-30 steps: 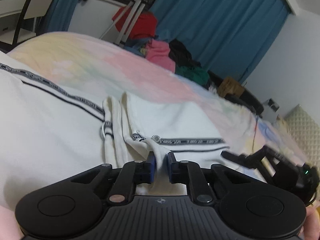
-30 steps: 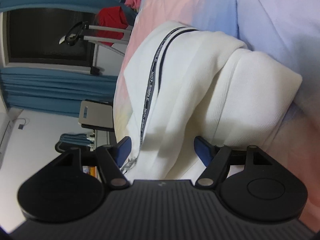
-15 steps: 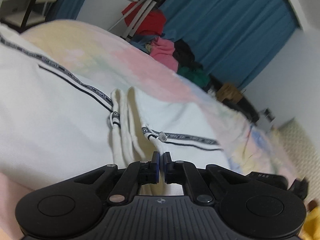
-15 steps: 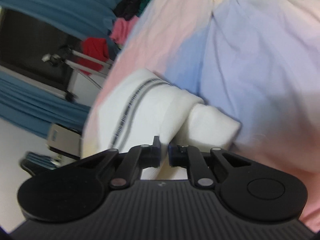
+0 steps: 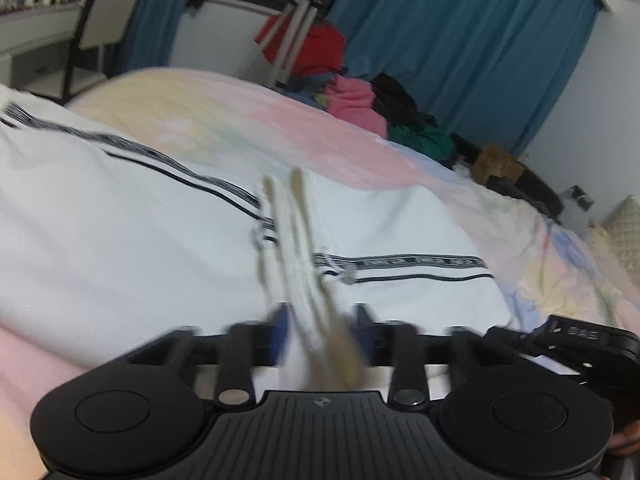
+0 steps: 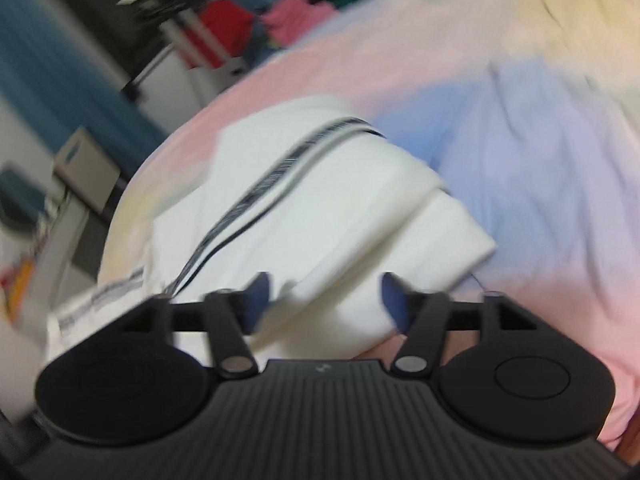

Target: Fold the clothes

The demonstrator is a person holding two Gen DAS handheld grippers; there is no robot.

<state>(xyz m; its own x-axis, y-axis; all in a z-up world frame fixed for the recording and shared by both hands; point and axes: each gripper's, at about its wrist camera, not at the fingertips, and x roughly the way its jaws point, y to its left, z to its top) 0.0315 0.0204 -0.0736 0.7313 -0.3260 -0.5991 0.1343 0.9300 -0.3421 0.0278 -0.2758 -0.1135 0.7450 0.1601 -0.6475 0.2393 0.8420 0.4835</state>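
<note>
A white garment (image 5: 120,240) with a black printed stripe lies folded on the pastel bedsheet (image 5: 248,120). In the left wrist view my left gripper (image 5: 320,332) is low over its near edge. Its jaws are opening, and a raised, blurred fold of the white fabric (image 5: 304,280) stands between the blue pads. In the right wrist view the same garment (image 6: 320,200) shows as a thick folded bundle. My right gripper (image 6: 326,294) hovers at its near end, jaws opening, with white cloth in the gap and the pads clear of it.
A pile of red, pink, black and green clothes (image 5: 360,96) sits at the bed's far edge before blue curtains (image 5: 460,40). A chair (image 5: 104,28) and desk stand at the far left. A black part of the other hand-held tool (image 5: 580,340) shows at the right.
Both grippers were shut half a second ago and now stand apart. The right view has rolled and lifted away from the bundle. The left view has shifted slightly over the garment.
</note>
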